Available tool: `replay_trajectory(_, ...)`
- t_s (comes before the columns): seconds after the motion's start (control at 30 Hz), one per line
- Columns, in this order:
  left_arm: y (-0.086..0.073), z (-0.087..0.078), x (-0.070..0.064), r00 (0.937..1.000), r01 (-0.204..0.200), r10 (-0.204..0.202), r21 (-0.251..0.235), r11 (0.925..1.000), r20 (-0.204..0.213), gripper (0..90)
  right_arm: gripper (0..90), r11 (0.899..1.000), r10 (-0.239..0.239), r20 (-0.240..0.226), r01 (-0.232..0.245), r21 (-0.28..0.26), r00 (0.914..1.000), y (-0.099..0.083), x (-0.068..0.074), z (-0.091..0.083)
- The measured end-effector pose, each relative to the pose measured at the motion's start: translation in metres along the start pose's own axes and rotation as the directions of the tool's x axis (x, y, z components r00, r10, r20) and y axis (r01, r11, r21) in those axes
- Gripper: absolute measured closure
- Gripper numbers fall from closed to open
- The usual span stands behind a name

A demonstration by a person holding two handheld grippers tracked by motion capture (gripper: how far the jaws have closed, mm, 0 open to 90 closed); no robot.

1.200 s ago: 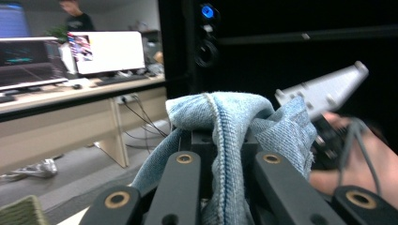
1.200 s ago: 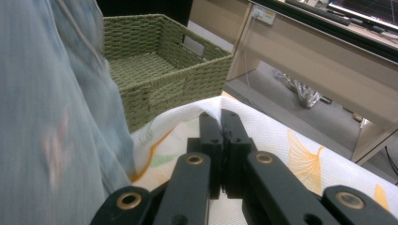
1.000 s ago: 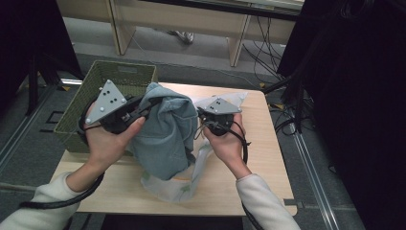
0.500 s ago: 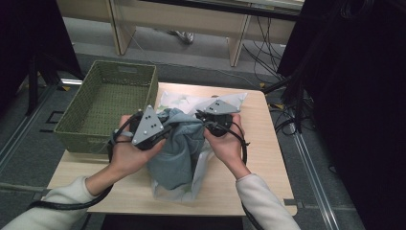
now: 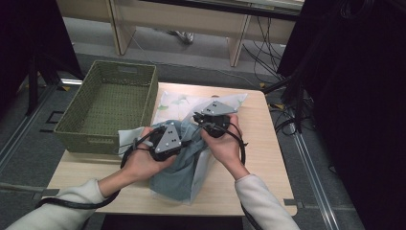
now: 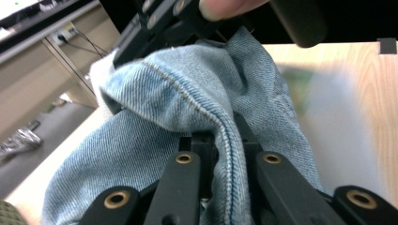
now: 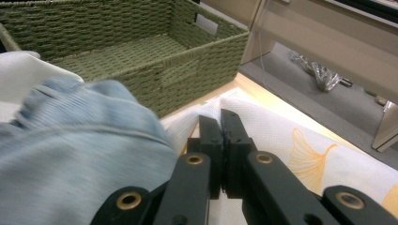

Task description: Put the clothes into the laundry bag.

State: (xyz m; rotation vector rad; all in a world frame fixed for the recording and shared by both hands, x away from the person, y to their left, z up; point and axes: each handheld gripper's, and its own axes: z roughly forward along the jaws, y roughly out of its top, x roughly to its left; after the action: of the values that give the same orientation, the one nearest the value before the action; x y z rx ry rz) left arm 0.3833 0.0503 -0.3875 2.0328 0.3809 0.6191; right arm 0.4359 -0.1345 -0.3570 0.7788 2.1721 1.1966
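The denim garment point(image 5: 184, 158) lies bunched at the centre of the high view, on the table point(image 5: 268, 158), over a white leaf-print cloth point(image 5: 191, 103). Your left gripper point(image 5: 178, 136) is clamped on a stitched denim fold. Your right gripper point(image 5: 197, 120) sits just above it, jaws pressed together; whether they pinch fabric is unclear. The green woven basket point(image 5: 112, 103) stands at upper left.

My green woven basket point(image 5: 107, 103) sits empty at the worktop's point(image 5: 268, 158) left edge, with cables point(image 5: 282, 122) trailing on the floor to the right.
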Motion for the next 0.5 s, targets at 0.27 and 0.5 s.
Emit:
replay_trajectory(0.27, -0.006, 0.027, 0.004, 0.9986, 0.047, -0.046, 0.058, 0.9972, -0.026, 82.9, 90.0, 1.0, -0.011, -0.013, 0.011, 0.013, 0.9999, -0.001, 0.003, 0.002)
replay_trajectory(0.5, -0.015, 0.042, 0.013, 0.9906, 0.112, -0.101, 0.116, 0.987, -0.092, 82.9, 90.0, 1.0, -0.005, -0.018, 0.005, 0.02, 0.9998, -0.002, 0.001, 0.001)
